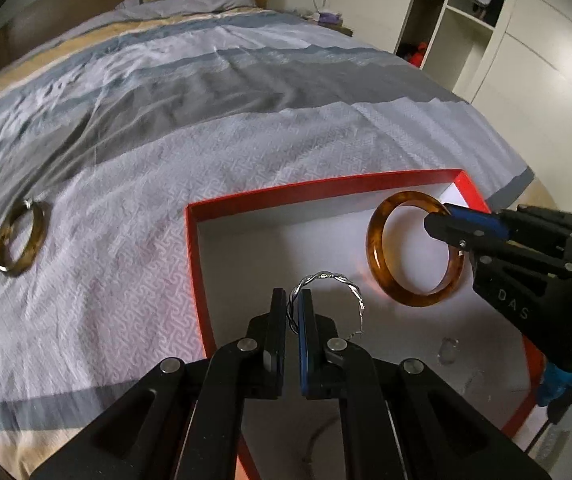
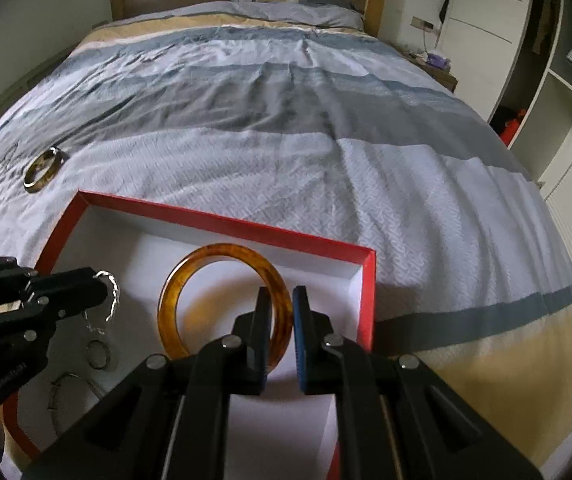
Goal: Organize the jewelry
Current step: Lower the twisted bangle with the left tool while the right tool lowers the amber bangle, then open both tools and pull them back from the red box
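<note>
Amber bangle (image 2: 221, 304), pinched on its rim by the right gripper (image 2: 279, 300), and twisted silver bracelet (image 1: 328, 300), clamped in the left gripper (image 1: 294, 300), both hang over the red tray (image 1: 326, 190), apparently for setting down inside.

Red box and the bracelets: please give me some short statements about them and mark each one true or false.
1. The left gripper grips a twisted silver bracelet. True.
2. The right gripper holds a green bangle. False: it grips the amber bangle.
3. Both held pieces are over the red box. True.
4. The box stands on a wooden desk. False: it rests on the striped bedspread.
5. A darker bangle lies on the bedspread outside the box. True.
</note>
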{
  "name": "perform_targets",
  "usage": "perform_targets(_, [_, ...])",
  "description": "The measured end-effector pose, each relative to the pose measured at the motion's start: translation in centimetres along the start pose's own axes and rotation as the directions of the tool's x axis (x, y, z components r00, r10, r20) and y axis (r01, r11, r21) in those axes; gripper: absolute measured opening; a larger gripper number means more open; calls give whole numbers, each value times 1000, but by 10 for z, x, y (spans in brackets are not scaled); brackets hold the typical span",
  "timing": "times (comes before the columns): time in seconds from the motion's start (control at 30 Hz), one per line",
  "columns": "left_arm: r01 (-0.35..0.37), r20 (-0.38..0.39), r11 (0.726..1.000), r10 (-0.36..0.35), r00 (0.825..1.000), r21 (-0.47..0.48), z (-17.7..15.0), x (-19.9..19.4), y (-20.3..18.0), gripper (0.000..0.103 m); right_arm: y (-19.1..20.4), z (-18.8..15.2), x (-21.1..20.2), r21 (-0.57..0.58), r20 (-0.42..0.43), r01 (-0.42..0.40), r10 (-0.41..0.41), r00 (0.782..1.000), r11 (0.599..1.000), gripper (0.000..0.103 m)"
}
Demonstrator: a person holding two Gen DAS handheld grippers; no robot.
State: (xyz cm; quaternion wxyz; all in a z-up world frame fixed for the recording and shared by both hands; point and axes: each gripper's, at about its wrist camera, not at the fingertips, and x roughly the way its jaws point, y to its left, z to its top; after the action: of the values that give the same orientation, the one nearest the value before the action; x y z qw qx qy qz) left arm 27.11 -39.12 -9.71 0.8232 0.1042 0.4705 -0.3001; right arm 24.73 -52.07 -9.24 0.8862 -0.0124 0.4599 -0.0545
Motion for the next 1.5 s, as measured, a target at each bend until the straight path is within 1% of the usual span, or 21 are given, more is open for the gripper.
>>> perform_targets(0.07, [-21, 0, 1000, 21, 1000, 7, 2, 3, -1, 7, 3, 1, 3, -19, -16, 8, -9, 1000, 1000, 9])
perform_targets(0.17, [-47, 0, 999, 47, 999, 13, 3, 6, 0, 7, 6, 2, 9, -32, -52, 21, -22, 998, 999, 10])
perform_targets(0.3, [-45, -1, 999, 45, 999, 17, 3, 6, -1, 7, 7, 3, 11, -33, -73, 35, -37, 997, 999, 11])
perform_targets(0.33, [-42, -1, 999, 42, 999, 18, 3, 6, -1, 9, 6, 3, 10, -27, -77, 36, -38, 996, 999, 11])
perform_targets(0.37, [-41, 2, 999, 40, 999, 18, 3, 5, -1, 16, 6, 4, 10, -22, -79, 37, -39, 996, 999, 12])
perform_targets(0.4, [-31, 5, 999, 31, 999, 16, 3, 4, -2, 19, 5, 4, 9, -18, -79, 40, -41, 996, 999, 13])
perform_targets(0.43, [-12, 9, 1000, 12, 1000, 14, 3, 1, -3, 27, 4, 3, 7, -13, -76, 42, -43, 996, 999, 17])
perform_targets(0.47, [-6, 18, 1000, 6, 1000, 15, 3, -3, -4, 36, 4, 2, 3, -10, -71, 42, -43, 997, 999, 23])
perform_targets(0.5, [-5, 27, 1000, 5, 1000, 16, 4, -6, -4, 40, 3, 2, -1, -6, -64, 43, -43, 997, 999, 25])
perform_targets(0.53, [2, 40, 1000, -3, 999, 18, 3, -12, -5, 41, 2, 1, -6, -1, -55, 44, -44, 998, 999, 26])
perform_targets(0.6, [20, 52, 1000, -21, 998, 21, 1, -22, -5, 41, 0, 1, -15, 12, -35, 39, -39, 999, 999, 26])
perform_targets(0.7, [45, 89, 999, -46, 995, 19, -5, -46, -3, 42, -6, -3, -36, 62, 0, 30, -31, 1000, 998, 26])
perform_targets(0.83, [53, 141, 998, -56, 988, 23, -19, -84, 0, 47, -11, -15, -62, 140, 33, 12, -17, 999, 990, 26])
perform_targets(0.9, [54, 140, 998, -56, 989, 18, -29, -101, 3, 49, -7, -24, -75, 162, 46, -2, -5, 999, 987, 26])
perform_targets(1.0, [38, 133, 999, -39, 990, 10, -41, -122, 10, 53, 6, -35, -94, 177, 61, -29, 18, 998, 984, 26])
perform_targets(1.2, [-7, 175, 999, 14, 984, -43, -78, -175, 34, 65, 50, -53, -127, 175, 89, -91, 76, 993, 980, 27])
perform_targets(1.27, [-34, 188, 998, 44, 981, -57, -90, -191, 44, 70, 68, -59, -138, 166, 96, -110, 95, 991, 980, 27])
perform_targets(1.4, [-56, 206, 994, 74, 976, -90, -115, -222, 67, 70, 97, -70, -154, 154, 101, -146, 132, 986, 977, 27])
perform_targets(1.5, [-80, 214, 989, 106, 971, -126, -134, -241, 85, 74, 117, -76, -167, 126, 100, -158, 146, 984, 979, 27])
